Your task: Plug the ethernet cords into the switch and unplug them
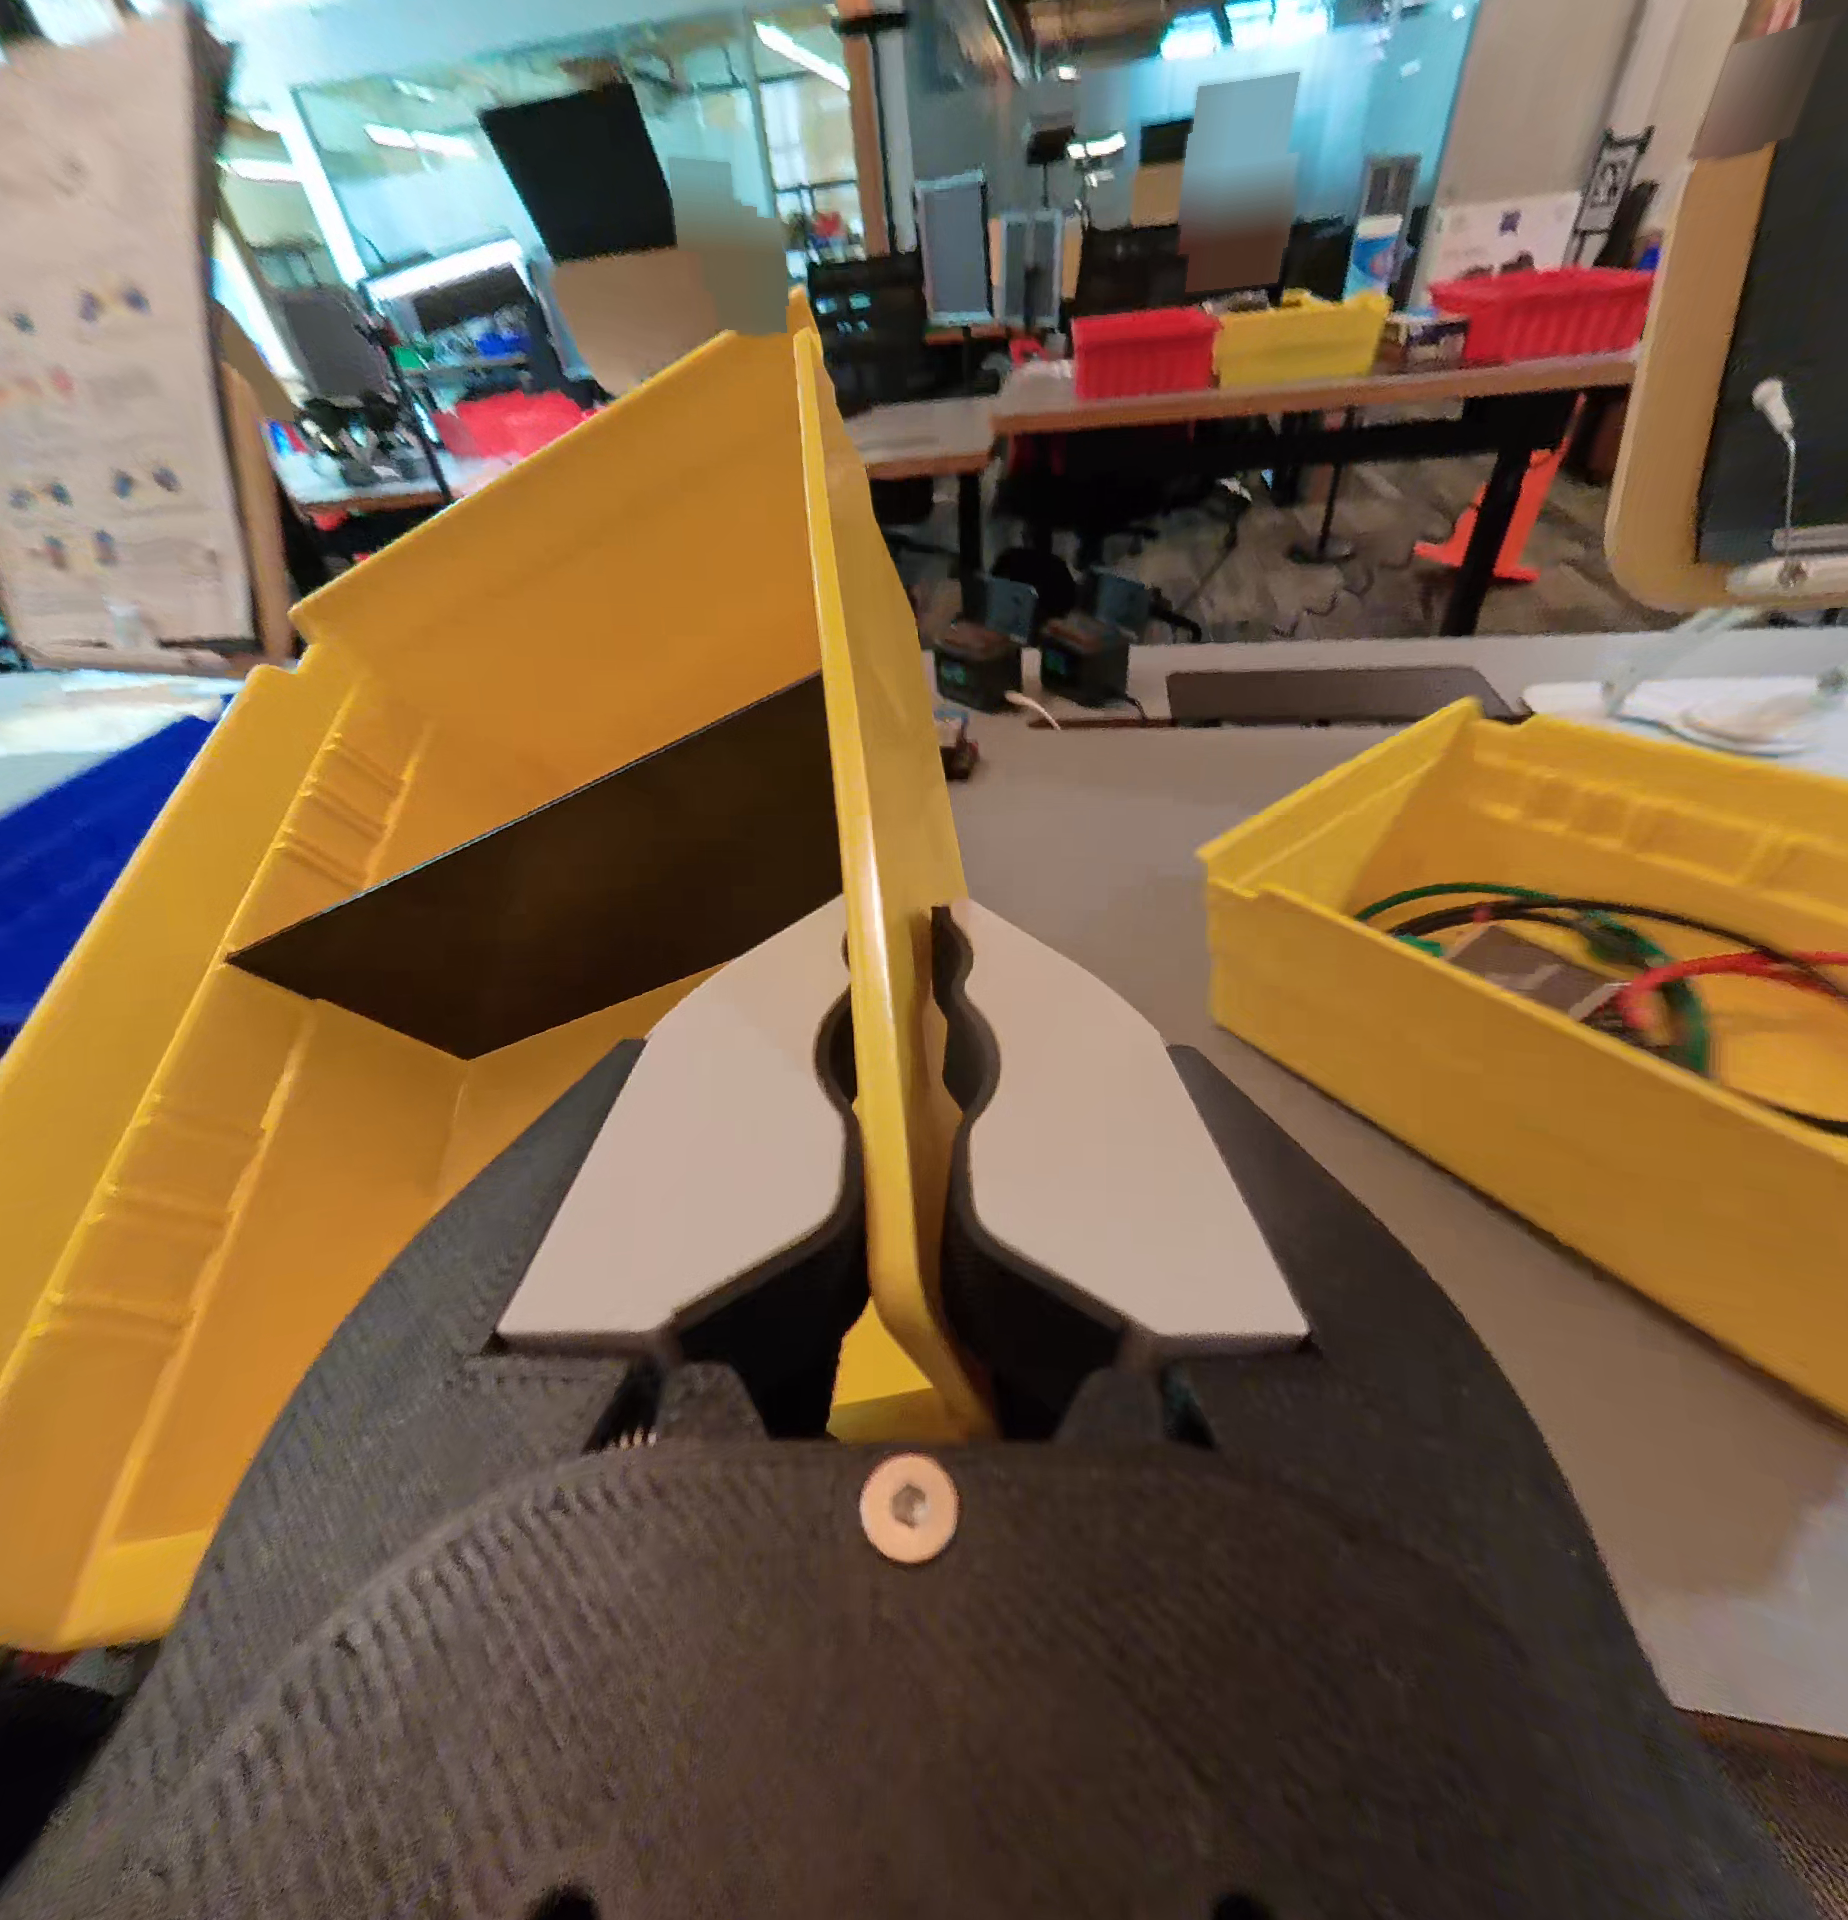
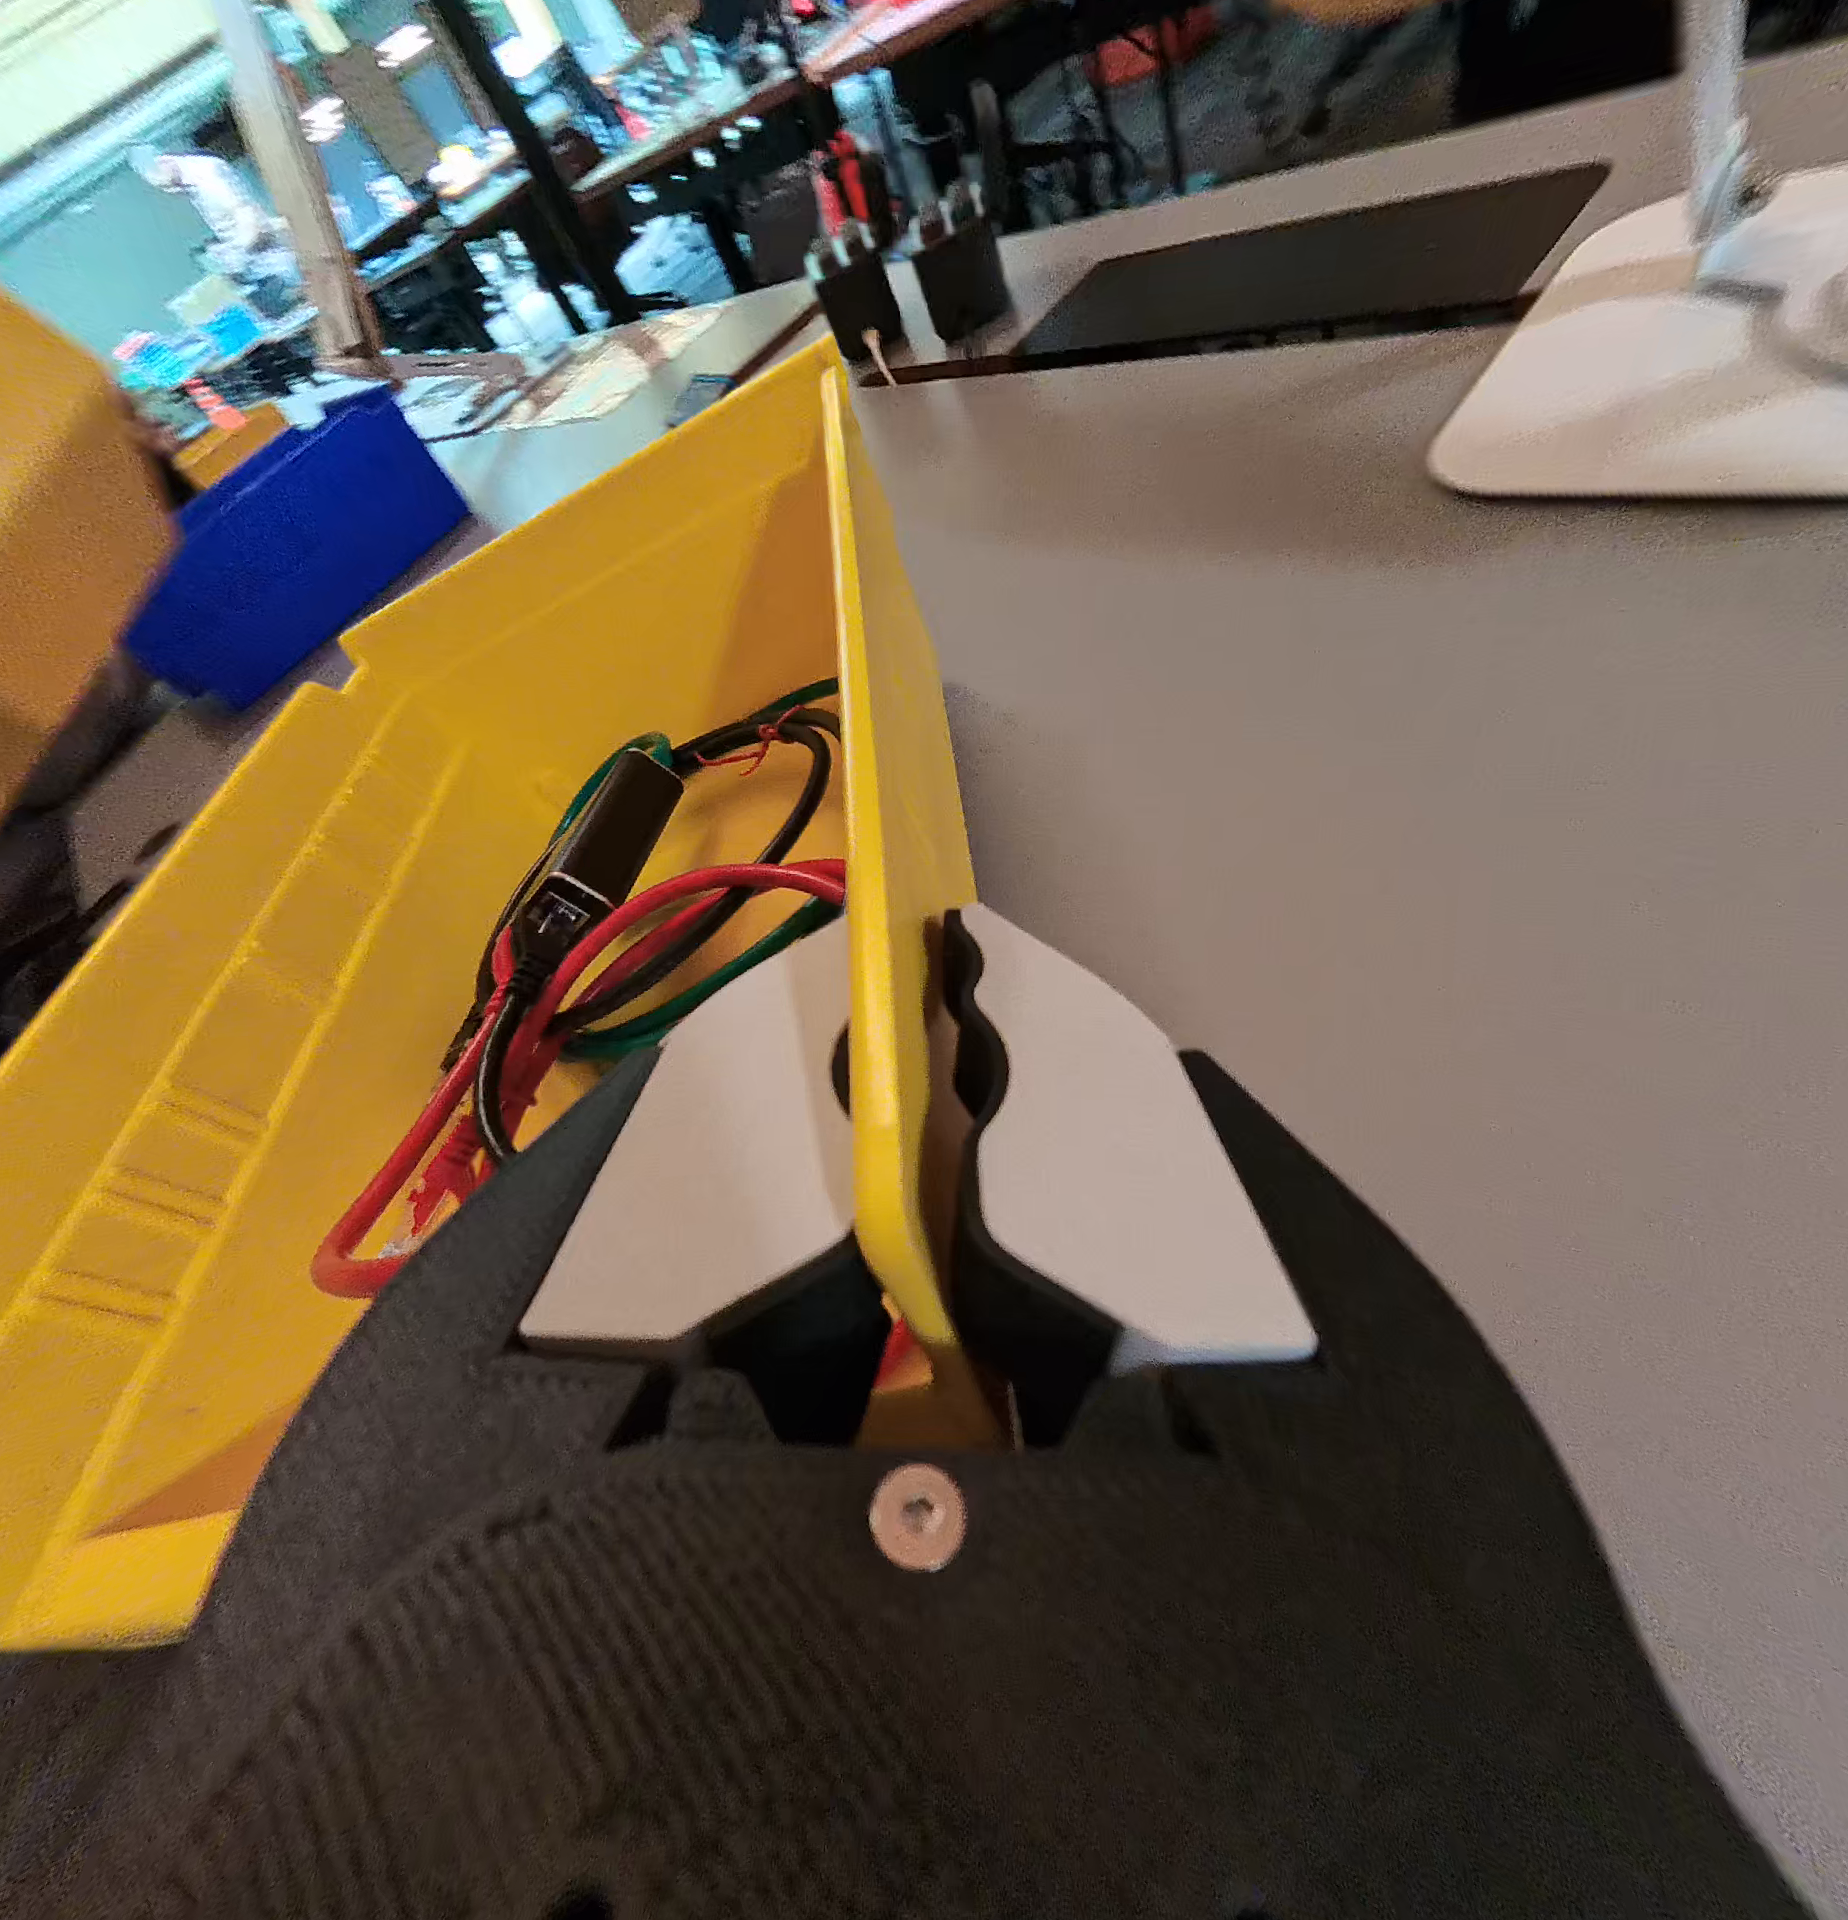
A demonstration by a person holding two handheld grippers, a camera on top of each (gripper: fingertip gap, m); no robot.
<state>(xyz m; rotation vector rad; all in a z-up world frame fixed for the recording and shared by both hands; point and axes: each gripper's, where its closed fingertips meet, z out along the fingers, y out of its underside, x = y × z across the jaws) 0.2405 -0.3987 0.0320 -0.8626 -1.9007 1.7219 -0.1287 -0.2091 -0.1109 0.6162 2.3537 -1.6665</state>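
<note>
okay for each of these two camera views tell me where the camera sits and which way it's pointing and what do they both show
Left wrist view: sits on the left gripper, looks forward along its fingers, shut on the wall of a yellow bin with a black divider; room beyond.
Right wrist view: sits on the right gripper, angled down, fingers shut on the wall of the yellow bin of cords, grey table beside.
Shared: the bin of cords, grey table.

Red, green, black ethernet cords tangled inside yellow bin.
</note>
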